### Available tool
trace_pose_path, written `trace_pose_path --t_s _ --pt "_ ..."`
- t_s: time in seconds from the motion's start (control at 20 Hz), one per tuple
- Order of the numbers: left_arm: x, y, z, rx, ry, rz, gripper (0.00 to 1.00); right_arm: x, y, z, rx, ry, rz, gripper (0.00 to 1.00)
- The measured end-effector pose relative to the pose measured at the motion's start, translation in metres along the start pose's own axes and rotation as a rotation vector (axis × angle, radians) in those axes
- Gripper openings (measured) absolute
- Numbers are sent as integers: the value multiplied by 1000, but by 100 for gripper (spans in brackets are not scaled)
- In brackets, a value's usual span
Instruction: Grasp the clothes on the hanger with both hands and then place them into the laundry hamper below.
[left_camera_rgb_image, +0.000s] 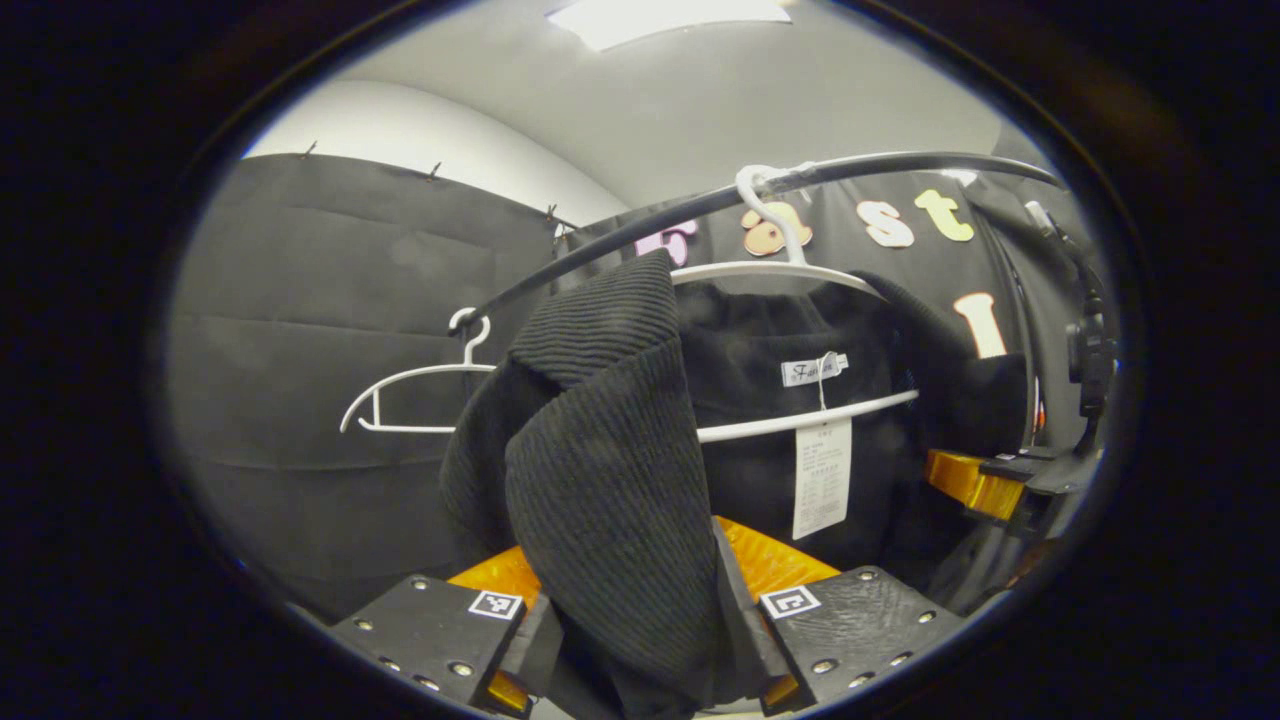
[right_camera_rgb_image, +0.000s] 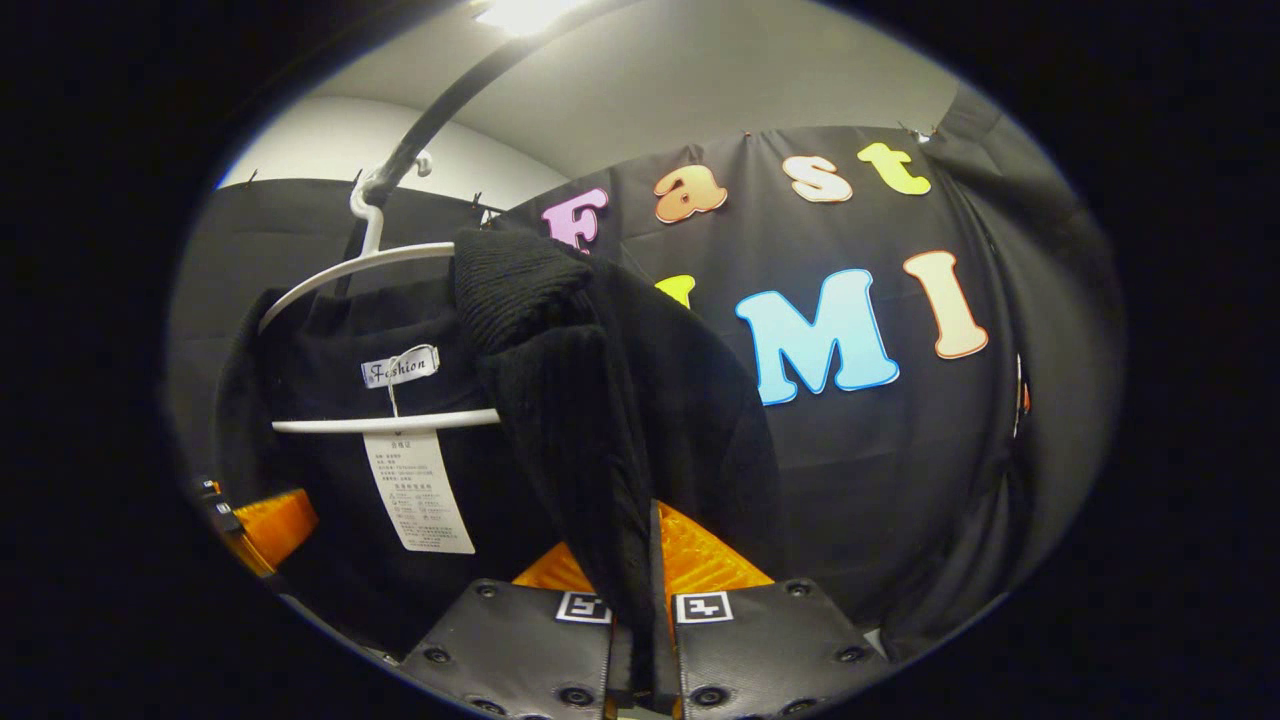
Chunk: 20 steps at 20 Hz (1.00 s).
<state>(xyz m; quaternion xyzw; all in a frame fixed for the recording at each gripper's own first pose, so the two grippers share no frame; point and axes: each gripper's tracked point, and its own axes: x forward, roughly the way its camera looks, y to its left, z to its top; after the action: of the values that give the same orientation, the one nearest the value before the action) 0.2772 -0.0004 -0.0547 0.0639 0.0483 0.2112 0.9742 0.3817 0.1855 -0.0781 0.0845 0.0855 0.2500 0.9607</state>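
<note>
A black knit garment (left_camera_rgb_image: 600, 480) hangs on a white hanger (left_camera_rgb_image: 790, 270) hooked over a black rail (left_camera_rgb_image: 640, 235). A white paper tag (left_camera_rgb_image: 822, 475) dangles from its collar. My left gripper (left_camera_rgb_image: 630, 610) is shut on a thick fold of the garment's shoulder, which is lifted off the hanger's end. In the right gripper view the same garment (right_camera_rgb_image: 620, 400) drapes off the hanger (right_camera_rgb_image: 350, 265), and my right gripper (right_camera_rgb_image: 640, 600) is shut on a thin fold of it. The right gripper (left_camera_rgb_image: 1000, 480) also appears at the right edge of the left gripper view, against the cloth.
An empty white hanger (left_camera_rgb_image: 420, 400) hangs further left on the rail. The black booth wall (left_camera_rgb_image: 330, 300) stands close behind the garment, with the grey ceiling and a light panel (left_camera_rgb_image: 670, 15) above. Part of the left gripper (right_camera_rgb_image: 260, 530) appears low on the left.
</note>
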Motion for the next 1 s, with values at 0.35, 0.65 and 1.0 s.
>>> trace_pose_path --t_s 0.35,0.65,1.0 --pt "-16 28 31 9 -106 61 4 -14 -20 35 -36 -105 -64 7" --pt "-45 49 88 56 -226 71 3 -25 -40 67 -68 -185 -121 7" --pt "-48 81 124 26 -271 76 3 -25 -73 109 -88 -287 -200 7"
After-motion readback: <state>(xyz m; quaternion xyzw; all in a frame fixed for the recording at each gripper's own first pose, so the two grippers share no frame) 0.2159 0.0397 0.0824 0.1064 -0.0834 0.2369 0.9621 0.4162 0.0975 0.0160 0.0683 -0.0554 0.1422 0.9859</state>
